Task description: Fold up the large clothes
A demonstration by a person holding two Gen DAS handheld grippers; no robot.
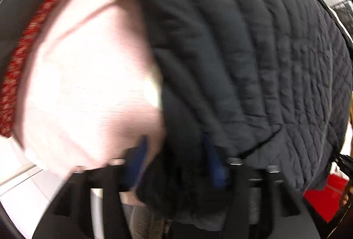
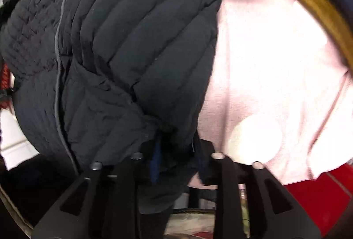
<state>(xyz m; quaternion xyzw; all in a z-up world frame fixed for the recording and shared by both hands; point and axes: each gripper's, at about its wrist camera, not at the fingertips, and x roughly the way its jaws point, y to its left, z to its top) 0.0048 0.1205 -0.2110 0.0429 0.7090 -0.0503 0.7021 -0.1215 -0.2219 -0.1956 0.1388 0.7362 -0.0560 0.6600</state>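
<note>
Look at that dark quilted jacket (image 1: 231,51), puffy and stitched in channels, spread over a pale pink cloth (image 1: 83,75). My read: it's light for its bulk, soft and springy, with a slick shell that will slide on itself and puff back up after a fold. Best taken at a hem, cuff or seam edge, where the padding thins and a pinch can bite; a grab in the fat middle of a channel would likely slip.

Now the left tongs (image 1: 176,161): both pointing down, blue pads stand apart, and a dark bunched edge of the jacket lies between them. It's blurred down there, so whether the pads press on the cloth I can't say for certain, but the gap looks loose, more released than clamped.

Over to the right tongs (image 2: 175,157): parted to a middling gap, with a folded dark edge of the jacket (image 2: 114,45) sitting right in the mouth. The pads look clear of the fabric rather than squeezing it.

So the jacket lies directly under and ahead of both pairs, its near edge reaching into each. From the right-hand view its bulk runs off to the left, a grey zip line (image 2: 58,45) down it, pink cloth to the right. From the left-hand view it's mirrored: jacket right, pink left, a red patterned strip (image 1: 26,40) at the far rim.
</note>
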